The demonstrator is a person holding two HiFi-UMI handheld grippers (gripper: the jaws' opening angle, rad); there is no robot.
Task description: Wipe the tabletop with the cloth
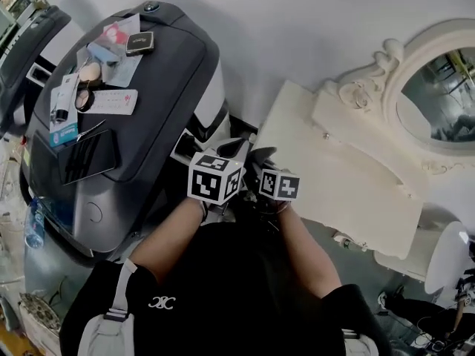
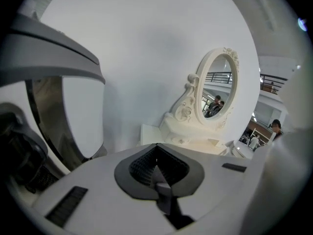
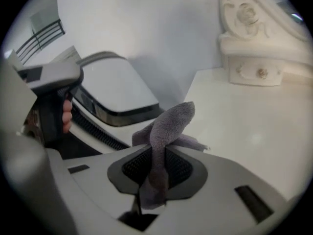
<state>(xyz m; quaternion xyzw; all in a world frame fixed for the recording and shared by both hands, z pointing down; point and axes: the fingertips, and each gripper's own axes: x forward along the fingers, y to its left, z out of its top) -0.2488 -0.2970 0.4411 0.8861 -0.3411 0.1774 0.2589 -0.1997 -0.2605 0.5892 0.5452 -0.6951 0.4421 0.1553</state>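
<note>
The cream tabletop [image 1: 338, 188] lies ahead and to our right, bare and pale, running up to the ornate mirror [image 1: 438, 95] at its back. A dark grey machine housing [image 1: 141, 102] stands just beside it on our left. We hold both forearms tucked in close to the body, bent at the elbow, so the two grippers sit side by side near the table's near corner, their marker cubes almost touching. From the head view neither reaches out over the surface. The left gripper [image 2: 157, 173] points toward the mirror with its jaws pressed together and nothing between them. The right gripper [image 3: 155, 177] points along the table's left edge with its jaws pinched on the cloth [image 3: 166, 129], which is up in the air at that corner and, as far as we can tell, not touching the tabletop. The cloth is a small grey-mauve piece with a fleecy nap. We judge it light, soft and limp, with nothing fragile about it and enough pile to resist slipping. It is pinched mid-length, so a rounded fold stands up beyond the pads while a tail hangs behind them. We think that fold has to be pressed down flat, or the wipe will cover only a narrow strip.
</note>
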